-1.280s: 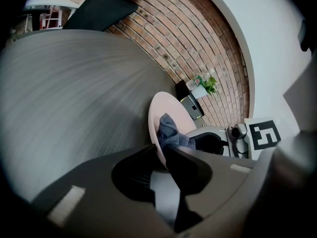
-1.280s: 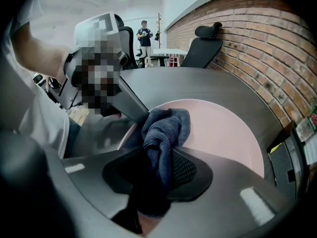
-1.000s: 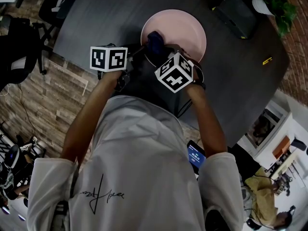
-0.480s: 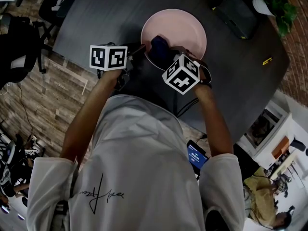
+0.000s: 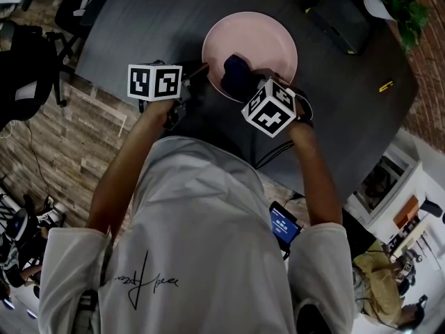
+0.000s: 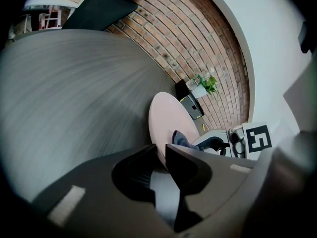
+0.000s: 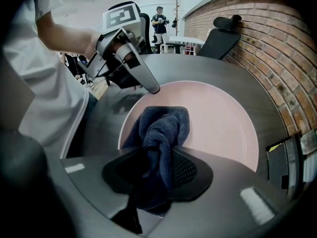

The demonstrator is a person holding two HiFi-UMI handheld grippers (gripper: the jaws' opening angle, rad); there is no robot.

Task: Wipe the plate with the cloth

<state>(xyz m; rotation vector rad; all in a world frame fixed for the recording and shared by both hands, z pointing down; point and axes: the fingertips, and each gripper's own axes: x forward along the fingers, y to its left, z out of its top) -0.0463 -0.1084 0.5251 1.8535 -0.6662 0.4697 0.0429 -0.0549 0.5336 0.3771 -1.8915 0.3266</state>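
Seemingly mid-wipe: the head view shows the cloth (image 5: 235, 72) on the near part of the pink plate (image 5: 268, 37). Left gripper view: the left gripper (image 6: 159, 155) pinches the plate's rim. Right gripper view: the right gripper (image 7: 159, 165) clamps the cloth; the far half is probably not yet wiped.

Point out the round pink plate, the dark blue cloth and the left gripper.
round pink plate (image 5: 261, 37): head view, bare middle of the dish.
dark blue cloth (image 7: 166, 125): right gripper view, bunched fold above the jaws.
left gripper (image 6: 160, 149): left gripper view, midway between its fingertips.
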